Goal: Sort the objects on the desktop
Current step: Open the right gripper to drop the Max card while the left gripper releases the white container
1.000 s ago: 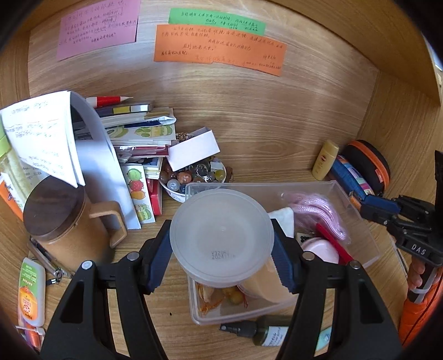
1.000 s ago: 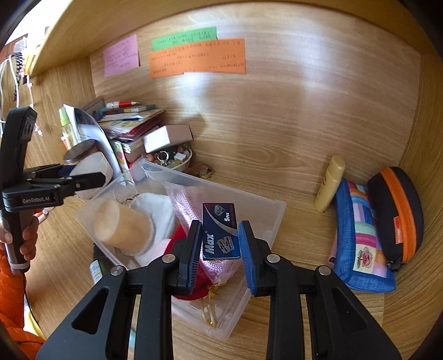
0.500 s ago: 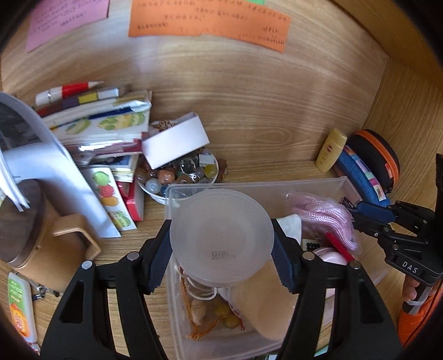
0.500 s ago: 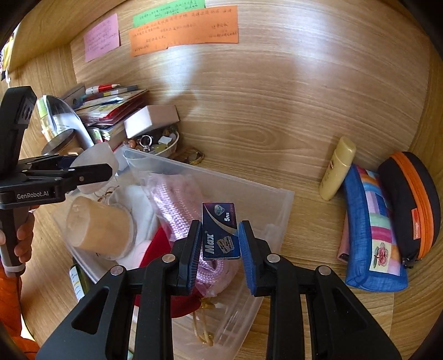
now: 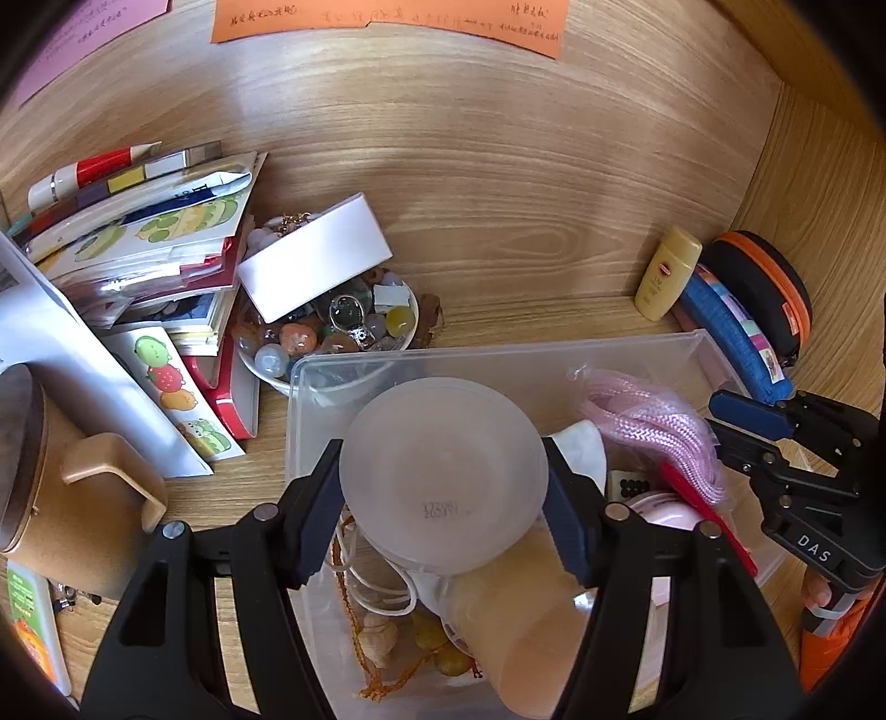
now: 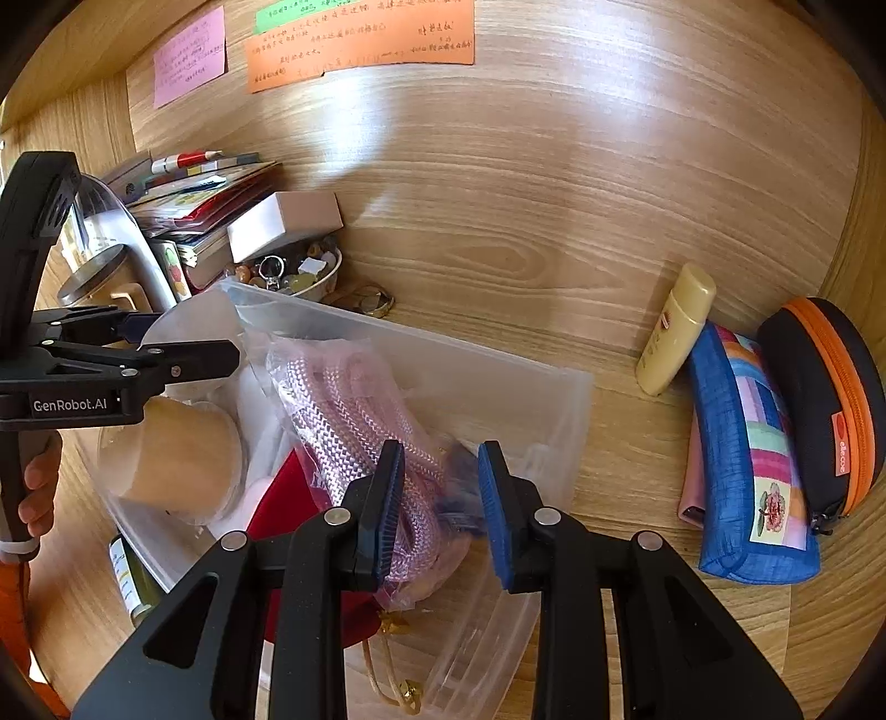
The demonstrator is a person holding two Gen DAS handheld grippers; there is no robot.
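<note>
Left gripper (image 5: pixel 443 487) pinching frosted lid (image 5: pixel 443 471) right above clear bin (image 5: pixel 498 354), right gripper (image 6: pixel 440 493) spread, blue packet (image 6: pixel 457 493) dropping binward.

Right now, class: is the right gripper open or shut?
Open. The right gripper has a clear gap between its blue pads and holds nothing, above the clear bin.

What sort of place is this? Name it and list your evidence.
Probably a home study desk set in a wooden nook: handwritten sticky notes on the back panel, a stack of books, and pencil cases beside a clear storage box.
</note>
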